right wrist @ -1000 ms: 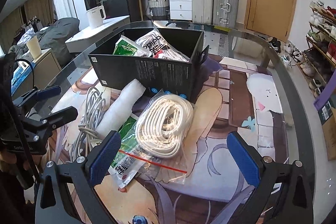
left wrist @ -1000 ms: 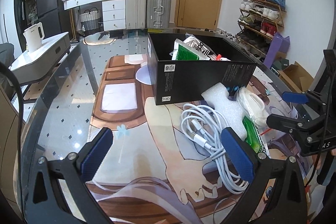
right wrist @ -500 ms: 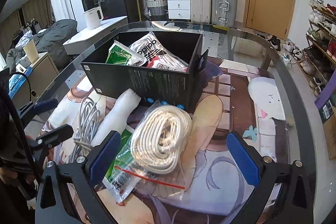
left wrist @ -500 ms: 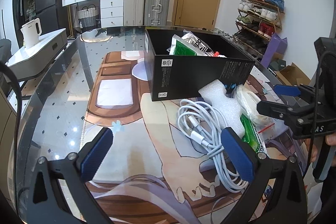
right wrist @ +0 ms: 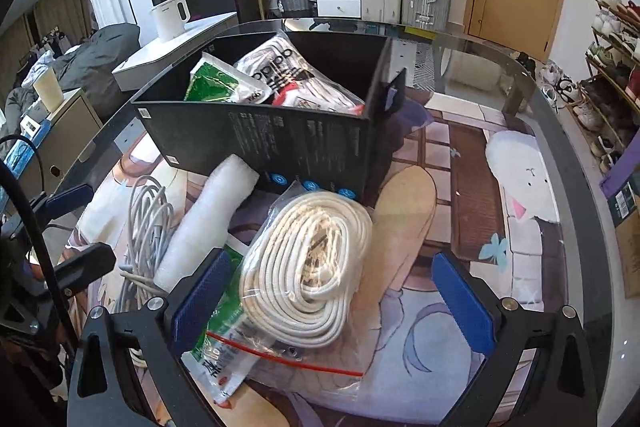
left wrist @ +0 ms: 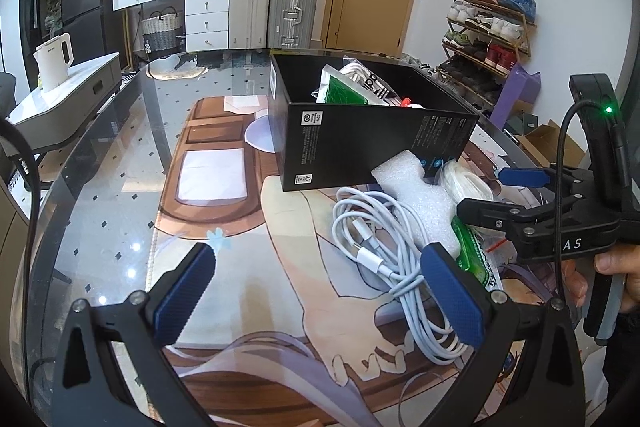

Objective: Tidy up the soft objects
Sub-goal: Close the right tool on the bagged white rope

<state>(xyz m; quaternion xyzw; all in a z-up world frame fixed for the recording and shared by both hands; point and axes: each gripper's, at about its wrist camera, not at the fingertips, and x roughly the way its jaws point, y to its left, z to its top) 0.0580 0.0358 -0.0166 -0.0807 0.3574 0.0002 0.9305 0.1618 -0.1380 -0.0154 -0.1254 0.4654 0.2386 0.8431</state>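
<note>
A black box [left wrist: 372, 143] [right wrist: 304, 143] stands on the table and holds a green packet [right wrist: 218, 83] and a white bagged item [right wrist: 296, 75]. In front of it lie a white foam piece [left wrist: 416, 195] [right wrist: 208, 223], a bundled white charging cable [left wrist: 384, 251] [right wrist: 146, 227], a bagged coil of white cord [right wrist: 316, 263] and a green packet [right wrist: 224, 319] under it. My left gripper [left wrist: 320, 291] is open above the mat, its right finger over the cable bundle. My right gripper [right wrist: 332, 303] is open, straddling the bagged cord just above it.
The glass table [left wrist: 100, 195] carries a printed mat [left wrist: 248, 267]. A shoe rack [left wrist: 488, 39] stands at the right wall, suitcases [left wrist: 276, 11] and a dresser at the back. A white kettle [left wrist: 54, 61] sits on a side unit to the left.
My right gripper has moved forward and down over the bagged cord, which now lies between its fingers. My left gripper has shifted slightly; both stay open.
</note>
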